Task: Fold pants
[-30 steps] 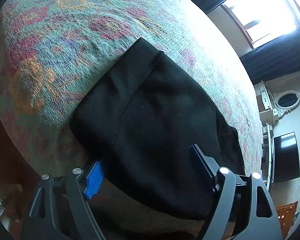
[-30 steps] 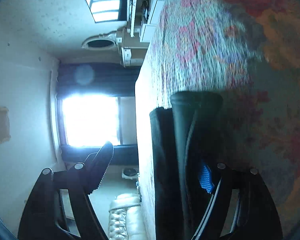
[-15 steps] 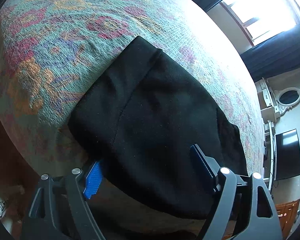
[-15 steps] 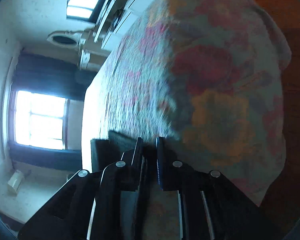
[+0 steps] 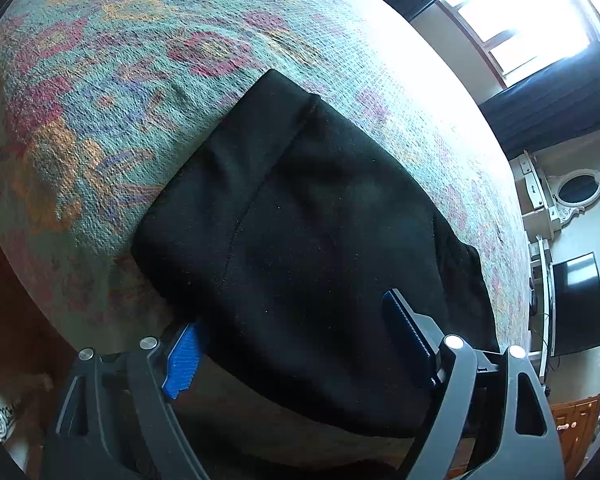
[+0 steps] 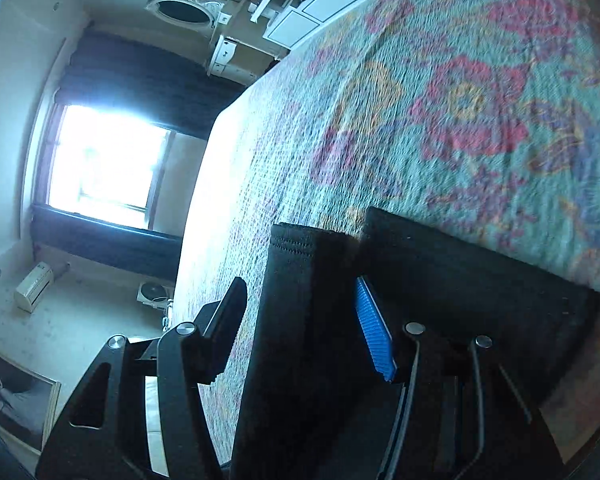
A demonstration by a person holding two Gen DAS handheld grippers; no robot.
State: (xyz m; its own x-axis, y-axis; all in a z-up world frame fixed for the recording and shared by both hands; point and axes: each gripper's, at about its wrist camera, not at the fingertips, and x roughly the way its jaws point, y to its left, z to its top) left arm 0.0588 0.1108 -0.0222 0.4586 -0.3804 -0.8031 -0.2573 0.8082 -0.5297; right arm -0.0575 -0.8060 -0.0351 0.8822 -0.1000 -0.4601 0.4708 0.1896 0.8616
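The black pants (image 5: 308, 248) lie folded in a flat stack near the edge of the bed with the flowered cover (image 5: 112, 92). My left gripper (image 5: 296, 344) is open, its jaws wide apart over the near edge of the stack, one blue pad at each side. In the right wrist view the pants (image 6: 312, 320) show a raised hemmed fold between the jaws and a flat part (image 6: 480, 280) to the right. My right gripper (image 6: 300, 320) is open around that raised fold.
A bright window (image 5: 520, 20) with dark curtains, a white dresser with an oval mirror (image 5: 580, 188) and a dark screen (image 5: 576, 304) stand beyond the bed. Wooden floor shows at the left (image 5: 4, 320). The bedcover (image 6: 460, 100) stretches far beyond the pants.
My right gripper was shut half a second ago and is now open around the fold; it has also turned. My left gripper and the pants have hardly moved.
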